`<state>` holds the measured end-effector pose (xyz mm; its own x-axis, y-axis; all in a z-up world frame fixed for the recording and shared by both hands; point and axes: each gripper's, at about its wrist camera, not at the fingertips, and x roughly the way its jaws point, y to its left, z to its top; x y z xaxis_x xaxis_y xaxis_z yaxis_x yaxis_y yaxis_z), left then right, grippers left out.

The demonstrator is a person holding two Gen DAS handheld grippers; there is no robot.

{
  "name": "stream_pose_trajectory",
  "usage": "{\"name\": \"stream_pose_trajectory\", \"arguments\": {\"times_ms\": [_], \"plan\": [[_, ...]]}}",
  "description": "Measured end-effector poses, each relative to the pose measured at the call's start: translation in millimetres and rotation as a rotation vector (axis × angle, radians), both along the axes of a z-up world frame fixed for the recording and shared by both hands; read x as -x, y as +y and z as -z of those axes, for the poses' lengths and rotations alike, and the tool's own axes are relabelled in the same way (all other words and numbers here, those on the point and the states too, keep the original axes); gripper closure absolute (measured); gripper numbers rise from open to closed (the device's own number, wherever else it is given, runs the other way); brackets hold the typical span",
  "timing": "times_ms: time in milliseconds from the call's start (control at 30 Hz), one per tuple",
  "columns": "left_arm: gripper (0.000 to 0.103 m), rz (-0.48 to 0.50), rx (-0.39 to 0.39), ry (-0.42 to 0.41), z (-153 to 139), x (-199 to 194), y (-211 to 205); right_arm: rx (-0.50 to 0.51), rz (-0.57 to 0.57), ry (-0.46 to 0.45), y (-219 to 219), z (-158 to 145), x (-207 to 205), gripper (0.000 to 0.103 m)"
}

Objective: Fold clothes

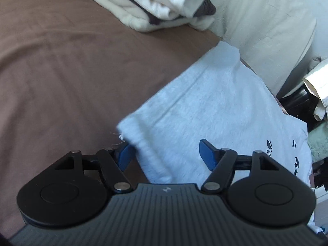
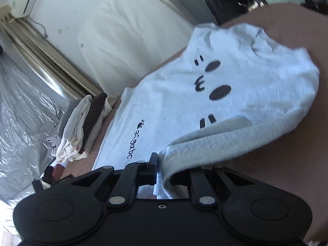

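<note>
While the left gripper [image 1: 167, 153] hangs with jaws spread over the shirt's [image 1: 205, 106] hem at 6 o'clock, the right gripper [image 2: 164, 170] pinches a sleeve [image 2: 205, 141]. The shirt lies on the brown bedspread [image 1: 61, 65], folded clothes [image 1: 147, 2] at 12 o'clock.

T-shirt [image 1: 215, 106] on bed [image 1: 61, 61], folded pile [image 1: 151, 2] behind it
</note>
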<state>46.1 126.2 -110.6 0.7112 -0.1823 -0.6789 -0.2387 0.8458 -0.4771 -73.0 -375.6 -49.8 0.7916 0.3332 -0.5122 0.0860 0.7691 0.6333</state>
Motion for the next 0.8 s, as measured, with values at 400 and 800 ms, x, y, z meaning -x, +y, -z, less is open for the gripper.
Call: {"name": "stream_pose_trajectory", "arguments": {"times_ms": [400,800], "plan": [[0.101,0.029,-0.339,-0.362,-110.4,75.4,-26.6,0.273,0.035,-0.214,-2.1,-90.8,54.0,0.095],[0.102,-0.054,-0.273,-0.272,-109.4,110.5,4.7,0.292,0.079,-0.124,-22.3,-92.8,109.5,0.098]]}}
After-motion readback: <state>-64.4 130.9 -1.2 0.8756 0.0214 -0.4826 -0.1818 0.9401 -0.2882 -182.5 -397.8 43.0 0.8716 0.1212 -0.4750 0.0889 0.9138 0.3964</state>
